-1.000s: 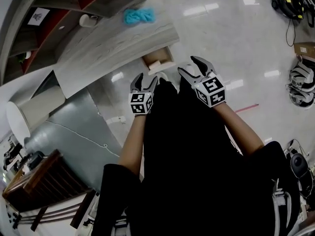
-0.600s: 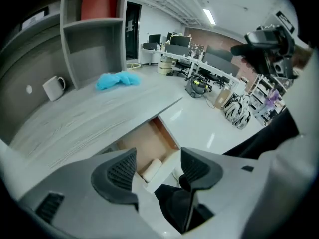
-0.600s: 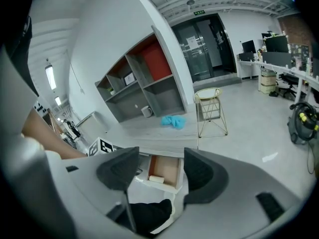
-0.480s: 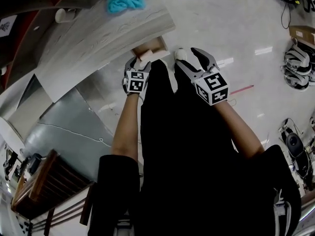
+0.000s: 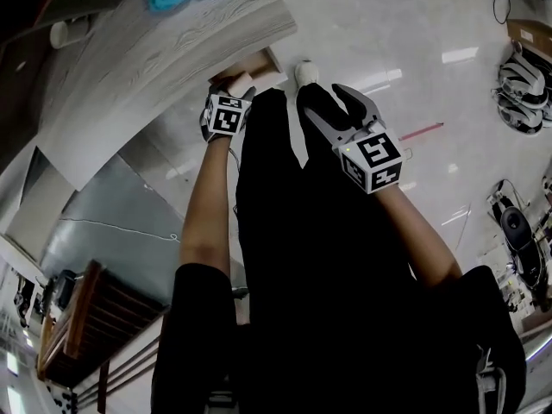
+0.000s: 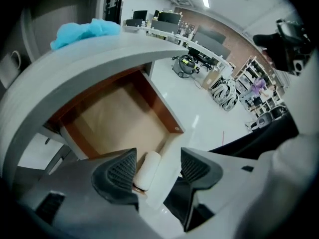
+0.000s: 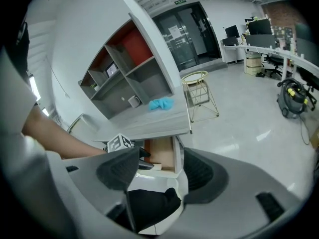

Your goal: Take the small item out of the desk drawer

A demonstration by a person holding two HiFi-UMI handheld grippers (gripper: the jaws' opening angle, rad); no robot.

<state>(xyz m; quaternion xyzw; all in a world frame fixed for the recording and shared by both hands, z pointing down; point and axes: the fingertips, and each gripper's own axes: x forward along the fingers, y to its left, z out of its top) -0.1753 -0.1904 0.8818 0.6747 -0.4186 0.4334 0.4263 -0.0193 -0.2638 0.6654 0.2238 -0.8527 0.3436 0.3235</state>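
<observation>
Left gripper (image 6: 155, 164), lower centre, jaws apart astride small white roll (image 6: 147, 168) at front of drawer (image 6: 162, 108). Probably light, smooth: pinch mid-length. Right gripper (image 7: 159, 169) gapes empty.

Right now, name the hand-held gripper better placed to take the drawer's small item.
Left. The left hand-held gripper is at the drawer, open jaws flanking the small white item; the right hand-held gripper hangs open, short of it.

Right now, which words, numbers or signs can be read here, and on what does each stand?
No text is readable.
Small green sign above the dark glass door: too small to read.
White paper notice on that door: blurred.
Black-and-white marker cubes: patterns, no letters.
</observation>
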